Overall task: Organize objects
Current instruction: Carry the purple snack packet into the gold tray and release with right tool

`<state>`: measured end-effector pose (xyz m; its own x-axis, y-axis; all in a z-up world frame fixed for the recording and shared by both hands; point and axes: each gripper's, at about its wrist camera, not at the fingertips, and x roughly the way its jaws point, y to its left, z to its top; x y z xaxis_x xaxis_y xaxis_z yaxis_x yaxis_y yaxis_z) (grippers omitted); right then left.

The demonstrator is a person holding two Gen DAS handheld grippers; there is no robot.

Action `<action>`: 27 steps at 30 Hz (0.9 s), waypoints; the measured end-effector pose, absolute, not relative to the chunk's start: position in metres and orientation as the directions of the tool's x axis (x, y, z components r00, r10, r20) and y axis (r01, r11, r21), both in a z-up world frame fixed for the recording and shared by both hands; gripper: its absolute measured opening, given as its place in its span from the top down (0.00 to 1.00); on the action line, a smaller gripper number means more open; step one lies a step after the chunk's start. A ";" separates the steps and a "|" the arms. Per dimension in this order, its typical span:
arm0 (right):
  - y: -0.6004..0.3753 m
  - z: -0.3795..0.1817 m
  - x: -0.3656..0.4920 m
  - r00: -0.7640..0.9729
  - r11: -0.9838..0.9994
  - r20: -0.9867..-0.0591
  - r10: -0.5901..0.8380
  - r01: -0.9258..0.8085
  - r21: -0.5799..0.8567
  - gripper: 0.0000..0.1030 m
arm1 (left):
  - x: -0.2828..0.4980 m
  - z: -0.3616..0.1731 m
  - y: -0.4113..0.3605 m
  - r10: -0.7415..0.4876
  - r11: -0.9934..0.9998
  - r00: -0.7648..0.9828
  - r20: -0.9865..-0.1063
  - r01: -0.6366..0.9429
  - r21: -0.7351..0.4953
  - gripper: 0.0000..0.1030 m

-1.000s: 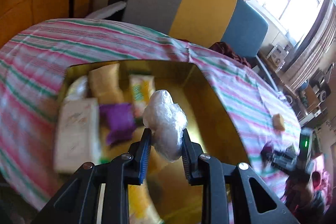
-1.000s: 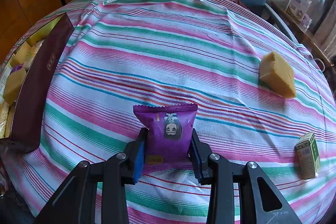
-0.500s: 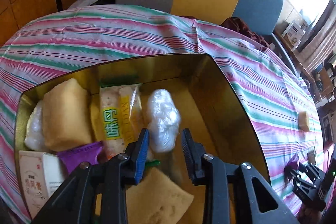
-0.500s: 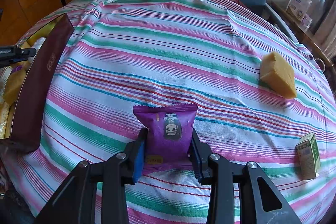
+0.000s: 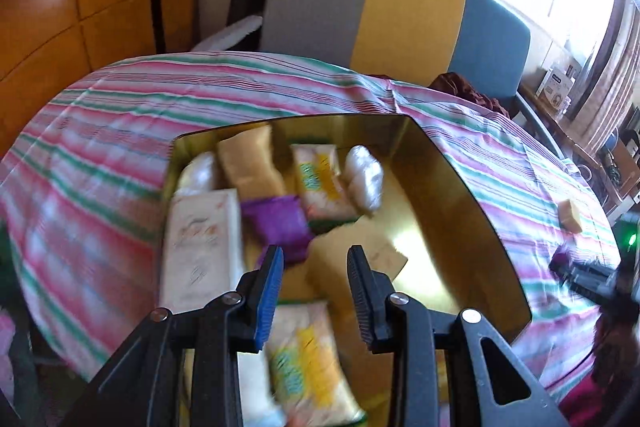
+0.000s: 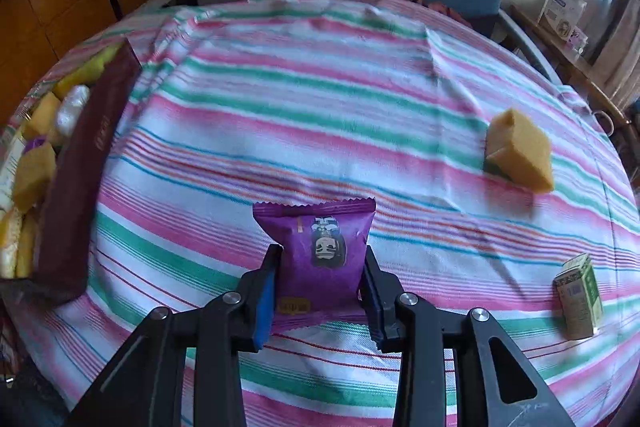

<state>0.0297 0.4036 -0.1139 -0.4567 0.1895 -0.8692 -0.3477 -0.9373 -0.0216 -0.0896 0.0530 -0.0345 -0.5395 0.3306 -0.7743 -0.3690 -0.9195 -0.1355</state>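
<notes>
gold box (image 5: pixel 460 187) on the desk (image 6: pixel 320 107) holds several packets. left gripper (image 5: pixel 316 291) open and empty above it. right gripper (image 6: pixel 320 287) grips purple packet (image 6: pixel 320 251); sponge (image 6: pixel 520 155) and small carton (image 6: pixel 580 303), right of box, remain.

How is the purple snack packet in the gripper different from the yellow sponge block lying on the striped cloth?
The purple snack packet is a shiny wrapper with a crimped edge and a printed picture; the yellow sponge block is plain and chunky, with no print. The packet is pinched between the fingers of the right hand-held gripper; the sponge lies free on the cloth, off to the right. The packet is flat; the sponge is thick and boxy. Both are outside the gold box.
</notes>
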 end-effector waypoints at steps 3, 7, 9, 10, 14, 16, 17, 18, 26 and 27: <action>0.387 -0.084 0.029 -0.533 -0.945 -0.830 0.161 -0.327 0.027 0.63 | -0.082 -0.036 0.035 0.323 -0.928 -0.547 -0.773 -0.345 -0.143 0.68; 0.332 -0.055 0.013 -0.612 -0.977 -0.788 0.063 -0.198 0.076 0.63 | -0.074 -0.037 0.019 0.333 -0.931 -0.551 -0.765 -0.320 -0.175 0.68; 0.293 -0.048 0.000 -0.630 -0.991 -0.776 -0.004 -0.100 0.086 0.63 | -0.071 -0.036 0.014 0.335 -0.932 -0.560 -0.758 -0.313 -0.181 0.68; 0.276 -0.047 -0.005 -0.631 -0.994 -0.775 -0.038 -0.057 0.095 0.63 | -0.071 -0.036 0.013 0.336 -0.933 -0.564 -0.755 -0.309 -0.184 0.68; 0.206 -0.061 -0.032 -0.581 -0.989 -0.801 -0.145 0.096 0.109 0.63 | -0.068 -0.034 0.003 0.344 -0.933 -0.570 -0.746 -0.300 -0.200 0.68; 0.179 -0.075 -0.044 -0.535 -0.983 -0.827 -0.174 0.144 0.115 0.63 | -0.067 -0.035 -0.001 0.345 -0.933 -0.570 -0.746 -0.293 -0.208 0.68; 0.168 -0.083 -0.051 -0.508 -0.980 -0.841 -0.187 0.156 0.124 0.63 | -0.067 -0.036 -0.003 0.345 -0.933 -0.568 -0.747 -0.291 -0.210 0.68; 0.161 -0.090 -0.056 -0.485 -0.977 -0.852 -0.200 0.166 0.134 0.63 | -0.067 -0.037 -0.004 0.345 -0.934 -0.567 -0.748 -0.288 -0.212 0.68; 0.131 -0.123 -0.070 -0.400 -0.963 -0.883 -0.247 0.200 0.179 0.48 | -0.067 -0.046 -0.010 0.347 -0.934 -0.549 -0.761 -0.277 -0.225 0.68; 0.131 -0.123 -0.069 -0.402 -0.962 -0.879 -0.256 0.196 0.190 0.42 | -0.066 -0.046 -0.009 0.348 -0.933 -0.548 -0.761 -0.279 -0.226 0.68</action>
